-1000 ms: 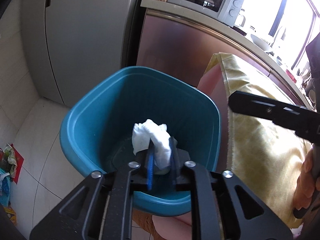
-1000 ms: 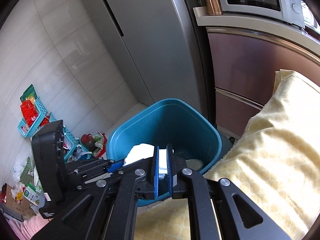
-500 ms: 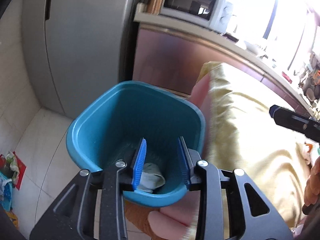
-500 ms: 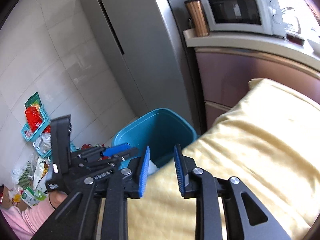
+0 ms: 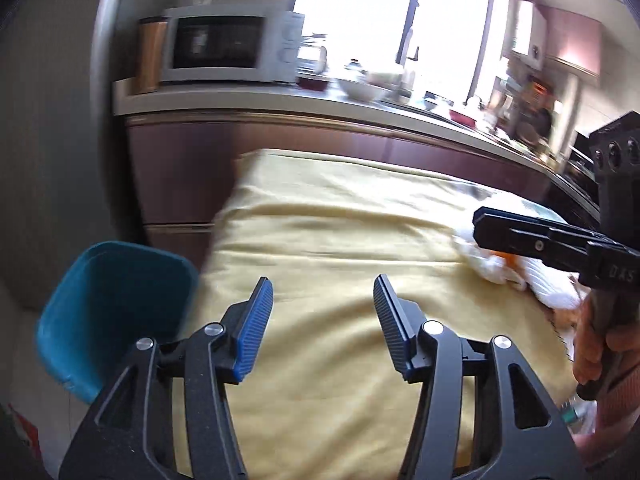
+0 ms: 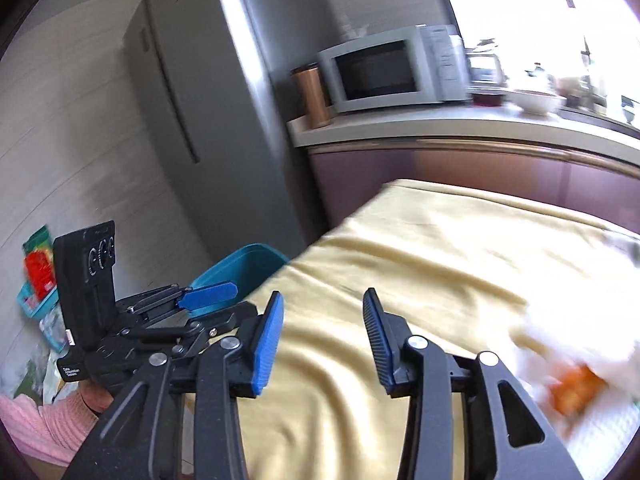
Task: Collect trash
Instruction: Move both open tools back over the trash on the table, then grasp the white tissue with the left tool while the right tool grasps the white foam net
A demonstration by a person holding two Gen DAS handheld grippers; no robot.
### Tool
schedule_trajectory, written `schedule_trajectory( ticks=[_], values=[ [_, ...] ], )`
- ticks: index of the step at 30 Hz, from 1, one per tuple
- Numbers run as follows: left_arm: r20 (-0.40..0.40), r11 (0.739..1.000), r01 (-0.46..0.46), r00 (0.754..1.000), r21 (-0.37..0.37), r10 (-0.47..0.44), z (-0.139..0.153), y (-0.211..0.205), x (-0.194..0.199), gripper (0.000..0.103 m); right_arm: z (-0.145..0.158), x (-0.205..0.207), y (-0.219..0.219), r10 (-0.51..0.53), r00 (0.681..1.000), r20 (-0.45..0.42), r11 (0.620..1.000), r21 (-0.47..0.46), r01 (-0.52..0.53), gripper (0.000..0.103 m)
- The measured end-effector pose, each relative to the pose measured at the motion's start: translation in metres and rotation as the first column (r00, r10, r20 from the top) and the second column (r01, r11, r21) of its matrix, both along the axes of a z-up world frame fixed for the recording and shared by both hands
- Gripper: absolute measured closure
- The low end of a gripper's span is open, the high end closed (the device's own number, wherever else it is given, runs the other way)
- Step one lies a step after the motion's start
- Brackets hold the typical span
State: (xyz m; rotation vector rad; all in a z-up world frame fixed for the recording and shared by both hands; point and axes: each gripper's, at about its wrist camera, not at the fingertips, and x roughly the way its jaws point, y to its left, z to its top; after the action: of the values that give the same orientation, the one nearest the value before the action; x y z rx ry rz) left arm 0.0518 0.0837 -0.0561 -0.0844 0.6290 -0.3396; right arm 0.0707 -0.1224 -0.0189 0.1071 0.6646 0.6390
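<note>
Grey fridge (image 6: 208, 128) fills the far left; next to it a counter (image 6: 460, 126) carrying a white microwave (image 6: 394, 70) and a copper canister (image 6: 314, 94). A table under a yellow cloth (image 5: 340, 260) spans the near centre. Teal bin (image 5: 104, 304) sits on the floor at the table's left edge, partly behind the cloth in the right wrist view (image 6: 240, 266); its inside can't be seen from here.

Trash left on the cloth: a heap of white crumpled tissue with something orange in it (image 5: 520, 268), right side of the table, blurred in both views (image 6: 576, 384).

Left gripper (image 5: 322, 322): jaws have just been opening, now about half spread, nothing between the blue pads, cloth visible through the gap.

Right gripper (image 6: 322, 334): same, just been opening, moderately spread, empty. In the left wrist view its black body (image 5: 560, 240) is over the tissue heap; contact can't be told.

Pink sleeve (image 6: 44, 428) near left.
</note>
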Motion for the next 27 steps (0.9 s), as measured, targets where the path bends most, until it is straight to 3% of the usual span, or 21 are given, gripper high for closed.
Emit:
schedule_trajectory(
  ticks=[6, 15, 21, 27],
  values=[
    [-0.021, 0.987, 0.161, 0.987, 0.003, -0.161, -0.003, -0.068, 0.005, 0.045, -0.007, -0.023, -0.075, -0.189, 0.982, -0.020, 0.982, 0.004, 0.189, 0.059],
    [-0.086, 0.950, 0.313, 0.947, 0.008, -0.311, -0.018, -0.147, 0.011, 0.040, -0.026, -0.056, -0.174, -0.418, 0.905, -0.081, 0.908, 0.012, 0.420, 0.052],
    [-0.138, 0.943, 0.334, 0.934, 0.012, -0.329, -0.023, -0.178, 0.032, 0.040, -0.045, -0.058, -0.194, -0.453, 0.880, -0.142, 0.888, 0.013, 0.459, 0.049],
    [-0.189, 0.941, 0.337, 0.924, -0.006, -0.332, -0.024, -0.185, 0.049, 0.044, -0.054, -0.052, -0.190, -0.432, 0.884, -0.177, 0.895, 0.038, 0.445, 0.048]
  ],
)
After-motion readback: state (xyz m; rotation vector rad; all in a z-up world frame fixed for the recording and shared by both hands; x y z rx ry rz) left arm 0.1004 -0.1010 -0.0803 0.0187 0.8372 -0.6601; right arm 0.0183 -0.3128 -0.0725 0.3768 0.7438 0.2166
